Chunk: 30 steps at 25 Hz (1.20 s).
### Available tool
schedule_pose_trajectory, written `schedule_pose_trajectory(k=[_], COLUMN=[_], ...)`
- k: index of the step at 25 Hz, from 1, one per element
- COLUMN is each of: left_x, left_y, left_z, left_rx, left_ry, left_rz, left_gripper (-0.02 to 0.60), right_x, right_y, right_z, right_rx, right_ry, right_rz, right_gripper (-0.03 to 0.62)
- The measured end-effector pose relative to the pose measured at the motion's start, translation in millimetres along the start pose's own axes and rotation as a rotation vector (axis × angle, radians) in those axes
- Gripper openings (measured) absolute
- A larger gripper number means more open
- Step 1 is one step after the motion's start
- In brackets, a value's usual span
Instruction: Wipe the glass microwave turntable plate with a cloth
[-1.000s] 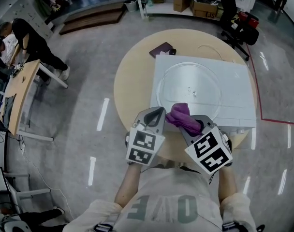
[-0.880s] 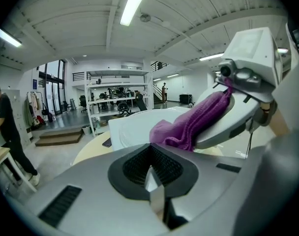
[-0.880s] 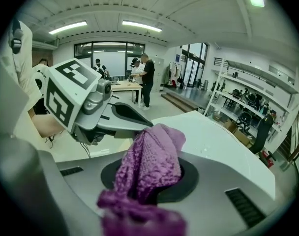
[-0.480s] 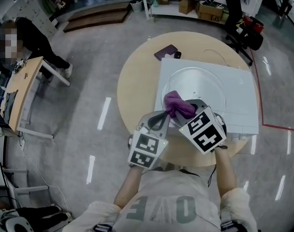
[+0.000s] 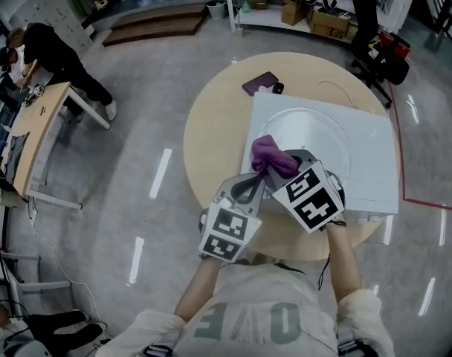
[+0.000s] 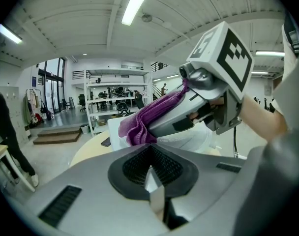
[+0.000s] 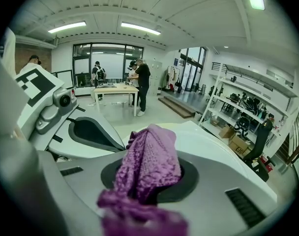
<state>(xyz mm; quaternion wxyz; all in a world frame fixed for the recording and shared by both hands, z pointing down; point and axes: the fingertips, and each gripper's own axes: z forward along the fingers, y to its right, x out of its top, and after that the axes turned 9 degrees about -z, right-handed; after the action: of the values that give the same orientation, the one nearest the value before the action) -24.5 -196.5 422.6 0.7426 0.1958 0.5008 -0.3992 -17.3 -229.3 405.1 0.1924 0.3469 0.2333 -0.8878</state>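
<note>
The clear glass turntable plate [image 5: 319, 136] lies on a white box-like surface [image 5: 375, 173] on the round wooden table [image 5: 211, 132]. My right gripper [image 5: 276, 165] is shut on a purple cloth [image 5: 268, 155], which sits at the plate's near left rim. In the right gripper view the cloth [image 7: 150, 161] bulges out between the jaws of the right gripper [image 7: 149, 183]. My left gripper [image 5: 247, 188] hovers just left of the cloth, over the table's near edge, shut and holding nothing. In the left gripper view the cloth [image 6: 142, 122] and right gripper [image 6: 194, 114] pass just above the left gripper [image 6: 151, 159].
A dark flat phone-like object [image 5: 260, 82] lies on the table behind the white surface. A person [image 5: 55, 58] bends over a desk [image 5: 33, 136] at the far left. Shelving with boxes [image 5: 315, 10] stands at the back, a chair [image 5: 378, 47] beside it.
The right gripper has carried the cloth from the plate's near edge round to its left rim and turned inward. The left gripper has barely moved.
</note>
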Motion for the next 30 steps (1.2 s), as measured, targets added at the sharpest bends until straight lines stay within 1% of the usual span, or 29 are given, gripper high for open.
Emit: schedule_pose_trajectory(k=[2, 6, 9, 11, 14, 16, 21, 30], left_x=[0.1, 0.5, 0.2, -0.7, -0.9, -0.6, 0.7, 0.1], left_y=[0.1, -0.4, -0.5, 0.1, 0.0, -0.3, -0.3, -0.4], left_z=[-0.2, 0.4, 0.8, 1.8, 2.1, 1.7, 0.2, 0.0], left_rx=[0.003, 0.005, 0.005, 0.002, 0.007, 0.007, 0.005, 0.003], left_ry=[0.002, 0.003, 0.002, 0.000, 0.003, 0.004, 0.010, 0.004], left_rz=[0.002, 0.003, -0.002, -0.006, -0.004, -0.005, -0.011, -0.003], left_gripper=[0.003, 0.003, 0.003, 0.003, 0.003, 0.003, 0.003, 0.003], right_x=[4.2, 18.2, 23.2, 18.0, 8.4, 4.2, 1.5, -1.4], right_y=[11.5, 62.5, 92.5, 101.3, 97.1, 87.5, 56.1, -1.4], right_z=[-3.8, -7.0, 2.8, 13.3, 26.3, 30.1, 23.9, 2.9], right_rx=[-0.028, -0.129, -0.177, -0.184, -0.158, -0.133, -0.076, 0.064], right_ry=[0.026, 0.065, 0.048, 0.008, -0.046, -0.059, -0.038, -0.002], right_rz=[0.010, 0.037, 0.025, 0.005, -0.022, -0.036, -0.057, -0.076], right_gripper=[0.049, 0.049, 0.049, 0.049, 0.049, 0.049, 0.049, 0.049])
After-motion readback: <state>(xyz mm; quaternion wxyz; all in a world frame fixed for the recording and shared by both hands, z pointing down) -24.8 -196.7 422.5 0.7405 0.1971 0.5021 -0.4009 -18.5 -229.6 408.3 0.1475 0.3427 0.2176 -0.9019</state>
